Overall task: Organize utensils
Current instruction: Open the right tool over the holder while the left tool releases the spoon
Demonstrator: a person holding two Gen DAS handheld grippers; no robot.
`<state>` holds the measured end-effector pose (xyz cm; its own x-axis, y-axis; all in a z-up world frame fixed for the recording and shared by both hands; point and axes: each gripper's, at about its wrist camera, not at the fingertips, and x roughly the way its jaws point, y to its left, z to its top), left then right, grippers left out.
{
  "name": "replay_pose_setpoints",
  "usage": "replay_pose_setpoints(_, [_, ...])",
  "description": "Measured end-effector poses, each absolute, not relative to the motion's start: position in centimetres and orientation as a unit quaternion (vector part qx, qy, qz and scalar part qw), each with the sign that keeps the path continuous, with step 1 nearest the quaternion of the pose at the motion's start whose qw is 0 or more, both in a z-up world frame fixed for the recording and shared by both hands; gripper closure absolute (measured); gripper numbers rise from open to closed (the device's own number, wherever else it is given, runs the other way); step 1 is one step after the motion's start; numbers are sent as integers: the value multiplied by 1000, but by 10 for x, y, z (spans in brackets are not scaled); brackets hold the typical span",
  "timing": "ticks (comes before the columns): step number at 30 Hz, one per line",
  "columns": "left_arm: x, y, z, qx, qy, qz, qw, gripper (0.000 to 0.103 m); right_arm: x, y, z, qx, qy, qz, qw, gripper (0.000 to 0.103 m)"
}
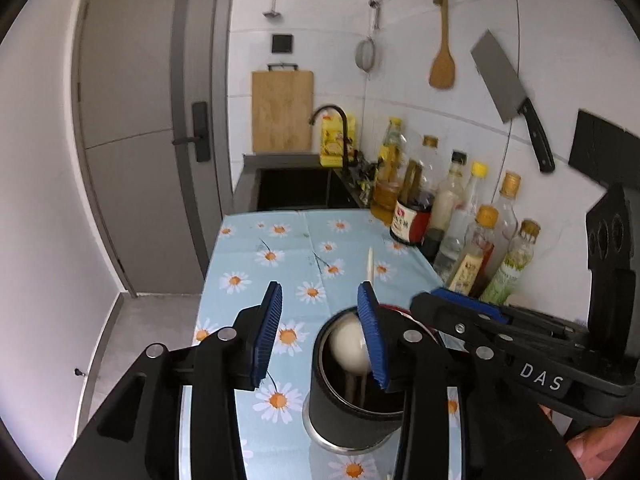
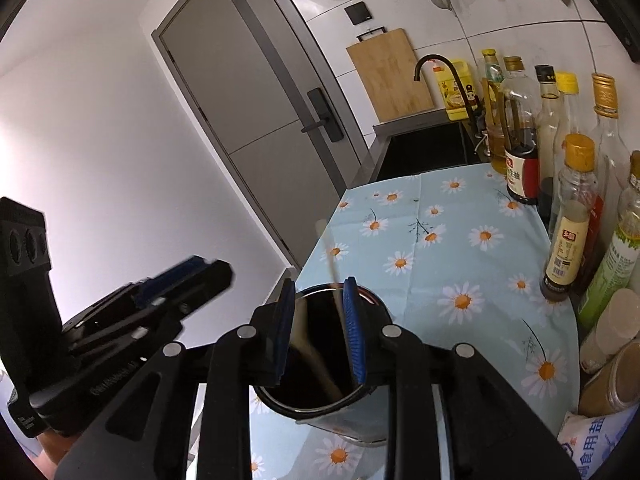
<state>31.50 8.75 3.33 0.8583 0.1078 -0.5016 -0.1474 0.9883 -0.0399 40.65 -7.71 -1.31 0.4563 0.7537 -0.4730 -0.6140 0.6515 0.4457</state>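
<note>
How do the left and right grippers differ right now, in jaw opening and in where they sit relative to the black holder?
The left gripper has its jaws spread wide; the right gripper has its jaws closer together, though still apart. The left gripper sits off to the side of the black holder, with one pad over its rim; the right gripper hangs directly above the holder's mouth. Neither visibly grips anything. Both have blue ridged pads on black fingers.

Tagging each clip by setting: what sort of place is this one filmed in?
Most likely a small home kitchen: a sink with a faucet, condiment bottles along the tiled wall, and a cleaver and wooden spatula hanging above.
</note>
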Motion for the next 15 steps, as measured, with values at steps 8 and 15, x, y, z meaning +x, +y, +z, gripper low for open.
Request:
replay_pose_setpoints(8, [299, 86, 42, -41, 252, 65, 965, 65, 396, -95, -5, 124, 331, 400, 846, 76])
replay_pose_setpoints(15, [282, 84, 41, -49, 260, 59, 963, 65, 382, -112, 3, 129, 332, 405, 842, 76])
